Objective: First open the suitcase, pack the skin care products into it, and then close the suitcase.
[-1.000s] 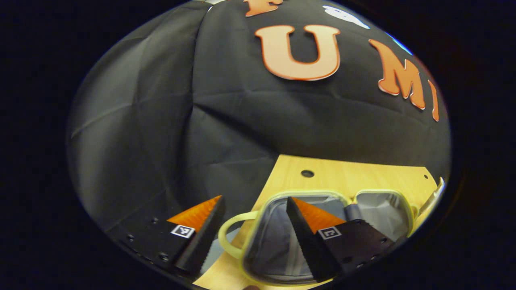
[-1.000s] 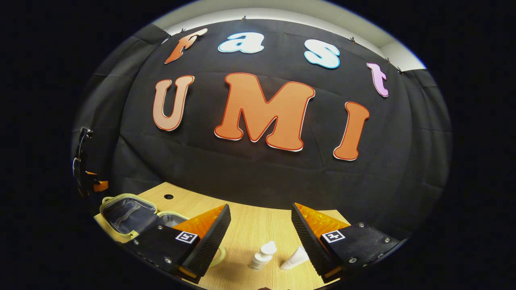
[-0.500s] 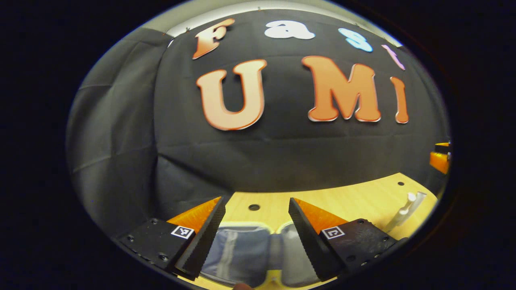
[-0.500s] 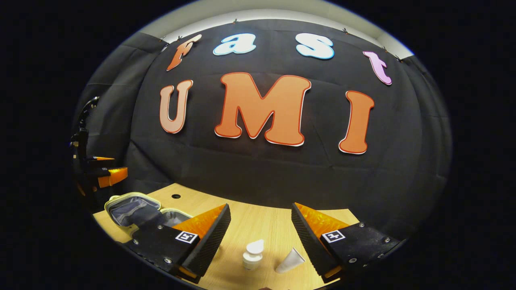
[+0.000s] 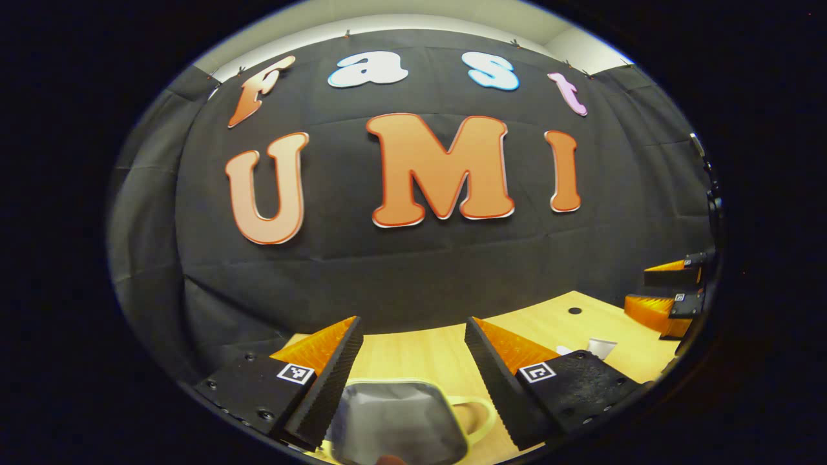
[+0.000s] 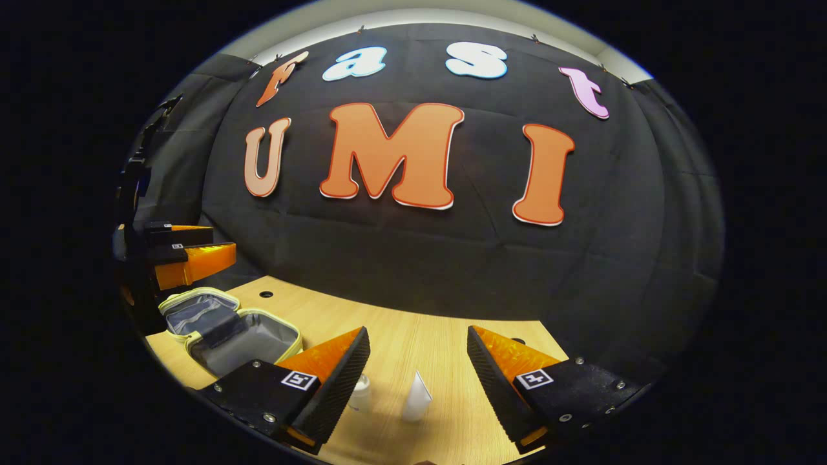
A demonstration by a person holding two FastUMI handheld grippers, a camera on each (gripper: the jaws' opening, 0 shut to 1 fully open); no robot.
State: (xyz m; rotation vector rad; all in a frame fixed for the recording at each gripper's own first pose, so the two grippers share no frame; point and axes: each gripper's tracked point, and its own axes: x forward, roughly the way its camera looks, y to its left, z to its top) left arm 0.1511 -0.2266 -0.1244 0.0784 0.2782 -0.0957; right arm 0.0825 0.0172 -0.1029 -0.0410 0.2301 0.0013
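Suitcase: small pale-rimmed case with grey lining, lying open in two halves at the left of the surface in the right gripper view; in the left gripper view one open half sits just below and between that gripper's fingers, with a pale loop handle at its right.

Skin care products: a white tube and a small white bottle lie on the wood near the right gripper, well apart from the suitcase; neither is in the case.

Left gripper: jaws wide apart and holding nothing, hanging above the open suitcase; in the right gripper view it shows at the far left, above the case.

Right gripper: jaws wide apart and empty, poised over the tube, with the bottle just beside its left finger; not touching either as far as I can tell.

Done: opening looks complete, since the lining of both halves is exposed.

Left to do: judging from the layout, both products have yet to be picked up and placed inside, and then the case needs closing. The right gripper seems best placed to start with the tube.

Hard to make out: the bottle is partly hidden behind the right gripper's left finger, so its cap and pose are unclear. The suitcase is cut off at the bottom of the left gripper view. A white shape behind the left gripper's right finger is probably one of the products, but I cannot tell which.
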